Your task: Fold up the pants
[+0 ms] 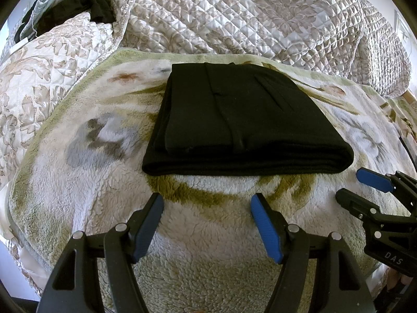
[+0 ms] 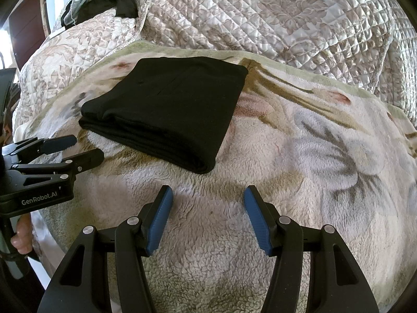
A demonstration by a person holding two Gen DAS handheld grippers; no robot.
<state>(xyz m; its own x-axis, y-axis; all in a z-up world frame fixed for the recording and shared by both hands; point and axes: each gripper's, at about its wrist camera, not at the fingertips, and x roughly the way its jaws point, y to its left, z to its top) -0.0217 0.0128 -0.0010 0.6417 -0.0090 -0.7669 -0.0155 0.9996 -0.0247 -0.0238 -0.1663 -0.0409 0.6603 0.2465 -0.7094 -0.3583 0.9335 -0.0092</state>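
Note:
Black pants (image 1: 239, 120) lie folded into a flat rectangular stack on a fluffy flowered blanket (image 1: 208, 234). My left gripper (image 1: 207, 200) hangs open just short of the stack's near edge, nothing between its blue pads. In the right wrist view the same pants (image 2: 166, 114) sit up and to the left, and my right gripper (image 2: 207, 194) is open over bare blanket (image 2: 299, 182), clear of the cloth. Each gripper shows in the other's view: the right gripper (image 1: 349, 185) at the far right edge, the left gripper (image 2: 83, 148) at the left edge, both apart from the pants.
A quilted floral bedspread (image 1: 260, 13) covers the bed behind the blanket. A heap of dark and pale clothes (image 1: 67, 7) lies at the back left. A hand (image 2: 23, 232) grips the left tool's handle at the lower left. The blanket's near edge drops off at the left.

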